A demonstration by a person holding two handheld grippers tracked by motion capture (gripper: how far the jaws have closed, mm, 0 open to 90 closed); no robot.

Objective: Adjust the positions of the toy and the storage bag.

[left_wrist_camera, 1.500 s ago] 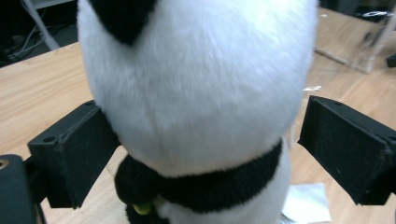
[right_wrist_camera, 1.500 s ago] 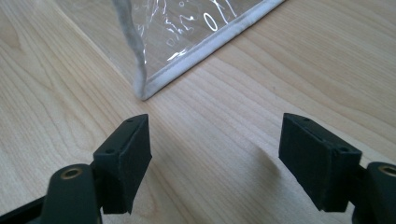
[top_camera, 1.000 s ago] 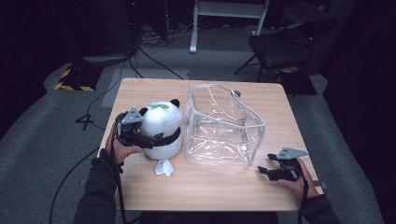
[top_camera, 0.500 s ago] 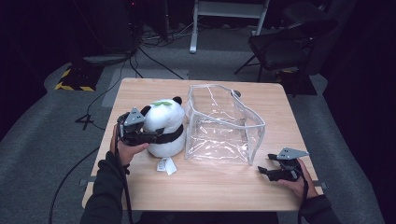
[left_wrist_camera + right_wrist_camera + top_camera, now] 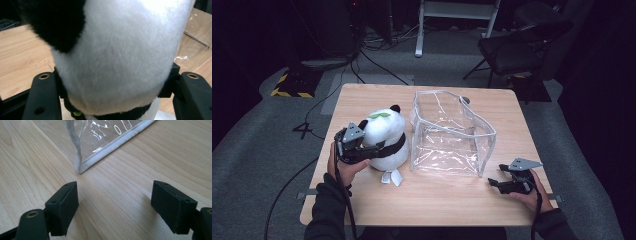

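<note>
A white and black panda plush (image 5: 384,131) sits on the wooden table (image 5: 437,200), left of a clear plastic bag (image 5: 452,135). My left gripper (image 5: 394,145) has just been closing and is now shut on the panda. In the left gripper view both pads press into the panda's white fur (image 5: 117,57) at the left gripper (image 5: 115,82). My right gripper (image 5: 493,184) rests near the table's front right. Its jaws have just been opening a little and stand open with nothing between them. In the right gripper view the right gripper (image 5: 115,202) points at the bag's near corner (image 5: 100,135).
A white label (image 5: 391,177) from the panda lies on the table in front of it. A dark office chair (image 5: 517,45) and cables (image 5: 372,60) are on the floor beyond the table's far edge.
The left gripper has slid right along the panda and its jaws have closed around it. The right hand has stayed put.
</note>
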